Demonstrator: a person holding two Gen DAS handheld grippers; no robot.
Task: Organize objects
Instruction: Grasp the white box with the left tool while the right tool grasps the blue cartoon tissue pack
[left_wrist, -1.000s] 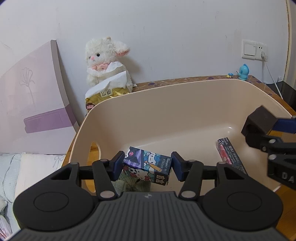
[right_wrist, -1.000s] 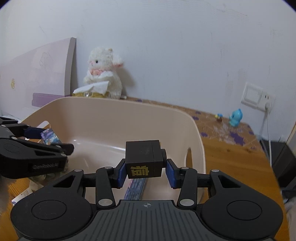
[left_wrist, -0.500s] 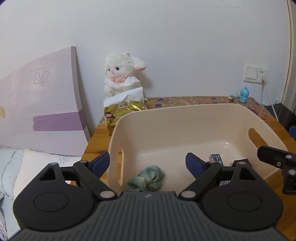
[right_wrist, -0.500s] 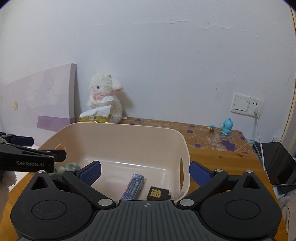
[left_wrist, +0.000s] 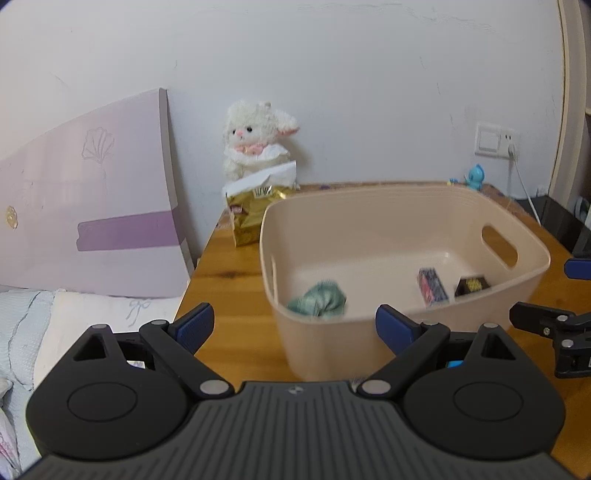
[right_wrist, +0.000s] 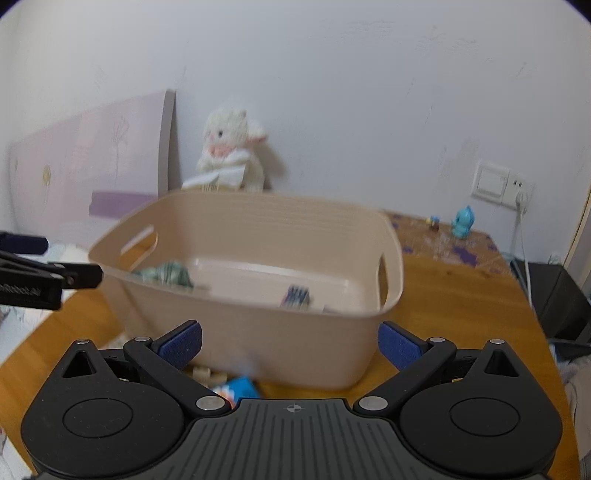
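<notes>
Beige tub (left_wrist: 402, 206) holds a crumpled green cloth (left_wrist: 318, 303); left gripper (left_wrist: 294, 325) and right gripper (right_wrist: 290, 341) spread wide, empty

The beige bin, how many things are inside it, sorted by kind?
In the beige bin:
Green cloth: 1
Long pink-and-blue box: 1
Small black box: 1
Total: 3
</notes>
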